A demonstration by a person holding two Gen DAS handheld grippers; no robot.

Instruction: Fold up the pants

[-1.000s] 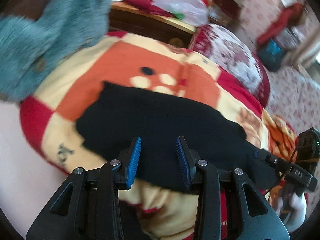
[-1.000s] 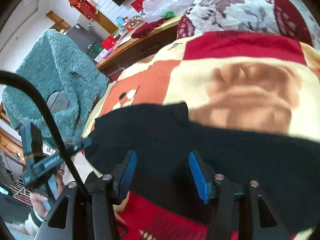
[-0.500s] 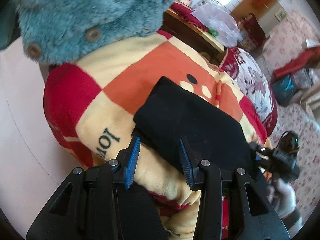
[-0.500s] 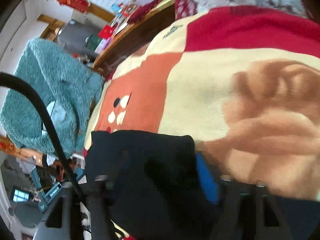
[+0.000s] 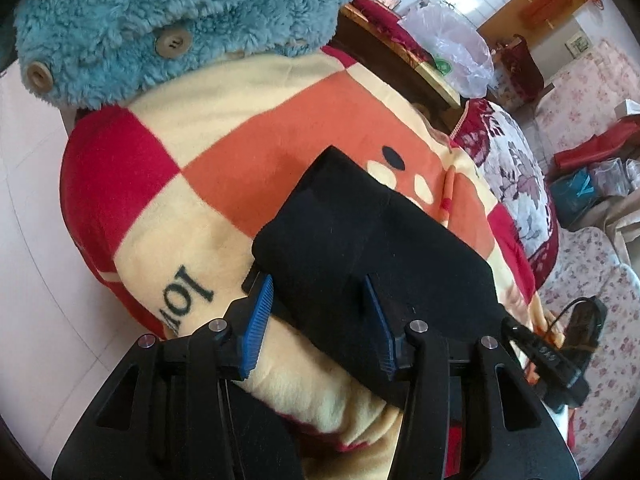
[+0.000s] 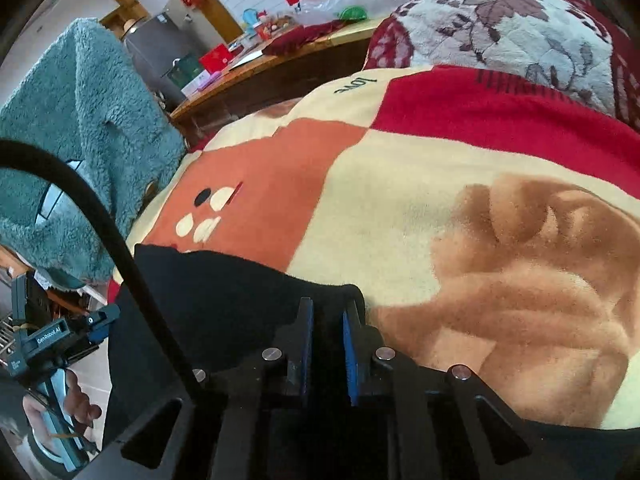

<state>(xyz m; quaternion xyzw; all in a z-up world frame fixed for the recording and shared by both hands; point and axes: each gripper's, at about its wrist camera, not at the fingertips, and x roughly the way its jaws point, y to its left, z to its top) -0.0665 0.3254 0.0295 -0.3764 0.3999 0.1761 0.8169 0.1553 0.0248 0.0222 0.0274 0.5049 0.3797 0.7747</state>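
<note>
Black pants (image 5: 360,220) lie folded on a checked orange, cream and red blanket (image 5: 240,140). My left gripper (image 5: 318,316) stands at their near left corner. Its jaws are opening, and the cloth's edge sits between the blue pads without being pinched. In the right wrist view the pants (image 6: 224,292) stretch along the lower left. My right gripper (image 6: 326,336) is closing, its jaws nearly together on the pants' far edge. The left gripper (image 6: 60,336) shows at the far left in a hand. The right gripper (image 5: 552,364) appears at the lower right of the left wrist view.
A teal fleece coat (image 5: 180,20) hangs over the blanket's far left end. A floral cushion (image 6: 512,32) lies beyond the blanket. Behind stands a wooden table (image 6: 280,64) with a plastic bag (image 5: 452,48). White floor (image 5: 32,240) is on the left.
My left gripper has slid to the pants' left corner, rolled, and its jaws have widened. My right gripper's jaws have gone from wide apart to pinched on the pants' edge.
</note>
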